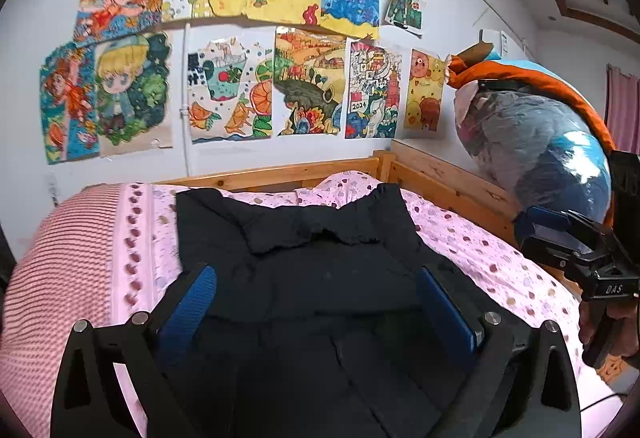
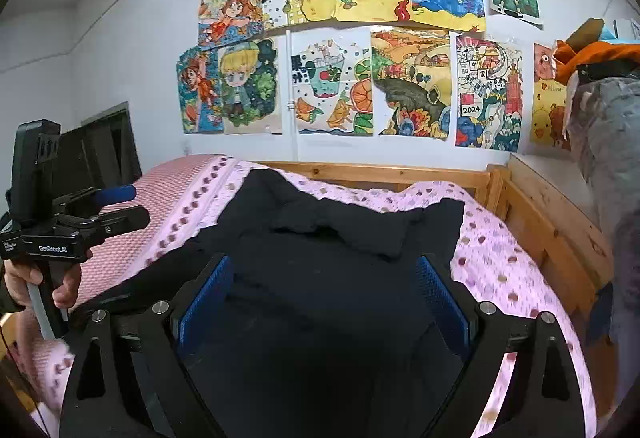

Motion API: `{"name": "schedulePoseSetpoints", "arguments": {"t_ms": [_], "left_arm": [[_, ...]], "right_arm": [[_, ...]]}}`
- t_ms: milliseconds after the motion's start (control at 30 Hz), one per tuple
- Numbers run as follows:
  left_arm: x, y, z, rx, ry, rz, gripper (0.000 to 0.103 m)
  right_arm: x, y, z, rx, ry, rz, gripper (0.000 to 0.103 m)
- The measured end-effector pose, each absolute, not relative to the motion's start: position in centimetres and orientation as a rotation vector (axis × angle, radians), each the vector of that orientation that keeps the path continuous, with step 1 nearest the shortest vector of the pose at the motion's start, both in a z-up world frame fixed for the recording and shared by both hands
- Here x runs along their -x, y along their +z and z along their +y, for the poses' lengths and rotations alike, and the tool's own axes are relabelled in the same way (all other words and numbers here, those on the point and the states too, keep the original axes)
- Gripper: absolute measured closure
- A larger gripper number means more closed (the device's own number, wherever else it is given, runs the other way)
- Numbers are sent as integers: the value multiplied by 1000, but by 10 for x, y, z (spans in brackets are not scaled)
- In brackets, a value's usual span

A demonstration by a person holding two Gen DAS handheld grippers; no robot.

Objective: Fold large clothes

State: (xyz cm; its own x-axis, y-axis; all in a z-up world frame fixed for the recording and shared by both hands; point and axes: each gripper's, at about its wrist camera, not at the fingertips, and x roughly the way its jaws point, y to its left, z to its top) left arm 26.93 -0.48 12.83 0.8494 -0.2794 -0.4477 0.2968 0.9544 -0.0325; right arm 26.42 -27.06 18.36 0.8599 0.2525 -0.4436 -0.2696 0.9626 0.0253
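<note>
Nearest each lens stand 2 blue-padded fingers set wide apart. The left gripper [image 1: 316, 302] hangs over the black garment [image 1: 316, 250] with its jaws spread and nothing between the pads; whether the finger tips brush the cloth cannot be told. The right gripper [image 2: 324, 302] is likewise spread wide and holds nothing, poised over the same dark cloth. Each tool also shows at the edge of the other's view, held by a hand [image 2: 36, 282] on its grip, so the 2 sit side by side above the near part of the garment. That spacing probably suits taking the near edge at 2 points, so a wide piece can be lifted evenly.

The garment itself lies spread across the middle of the bed, on a pink dotted sheet [image 1: 480, 238]. It is plain black, soft and matte, with a collar lying open toward the far end and faint creases and seams running through the body. Its shoulders reach toward the headboard; the near part runs under the tools and out of sight. It looks mostly flat, so folding seems barely begun.

Beyond it is a wooden bed frame [image 1: 280, 170], a striped pink cover [image 1: 60, 250] at the left, a stuffed clear bag [image 1: 532, 150] at the right, and children's drawings [image 1: 240, 38] on the white wall.
</note>
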Motion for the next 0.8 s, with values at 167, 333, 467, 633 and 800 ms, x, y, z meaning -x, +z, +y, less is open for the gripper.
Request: {"name": "schedulePoseSetpoints", "arguments": {"t_ms": [167,333,467,633,800], "left_arm": [[-211,138,-5,-93,-274,471,1],[-167,139,-7,-128,-275,478,1],[-142,126,-12,-165,-283,508,1],[-128,106,-14,-206,-319,546,1],[-131,82,-4,-185,-324,588,1]], "right_arm": [[-215,191,-269,34,295,483,13],[-166,185,-267,29,319,500,13],[-139,175,-259,86,336,556,13],[-121,161,-246,124,360,604,13],[-122,144,-235,138,382,646,13]]}}
